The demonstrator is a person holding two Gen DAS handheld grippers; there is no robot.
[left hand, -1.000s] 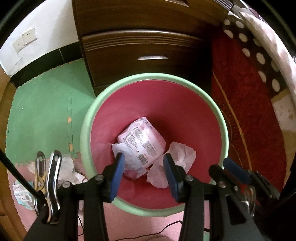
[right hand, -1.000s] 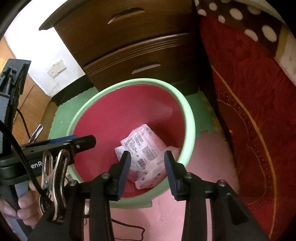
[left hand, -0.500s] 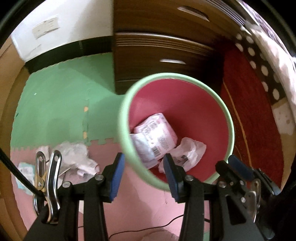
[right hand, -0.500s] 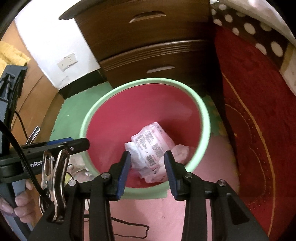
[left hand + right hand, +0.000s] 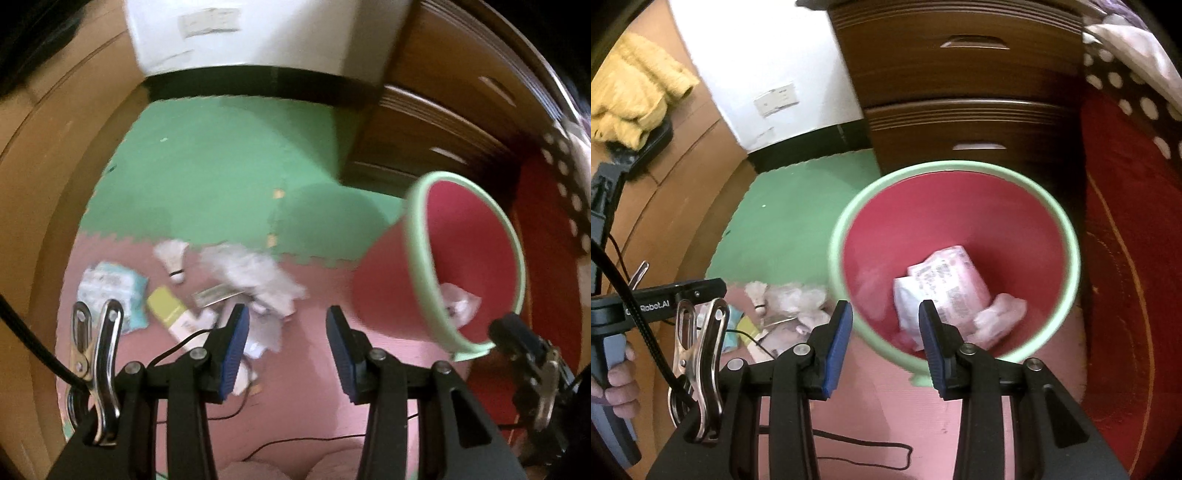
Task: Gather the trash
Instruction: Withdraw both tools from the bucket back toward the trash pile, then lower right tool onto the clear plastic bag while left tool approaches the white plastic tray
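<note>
A red, green-rimmed bin (image 5: pixel 955 258) holds a pink printed packet (image 5: pixel 947 280) and crumpled tissue (image 5: pixel 999 321); more trash (image 5: pixel 207 288) litters the mat. Both the left gripper (image 5: pixel 284 350) and right gripper (image 5: pixel 884 341) gape empty. "Robot.AI" is legible.

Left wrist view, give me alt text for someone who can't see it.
An open, empty hand-held gripper hangs over scattered trash on a pink and green foam mat: crumpled tissue, a shuttlecock, a yellow box. A red bin with a green rim stands at right, beside a wooden dresser.
</note>
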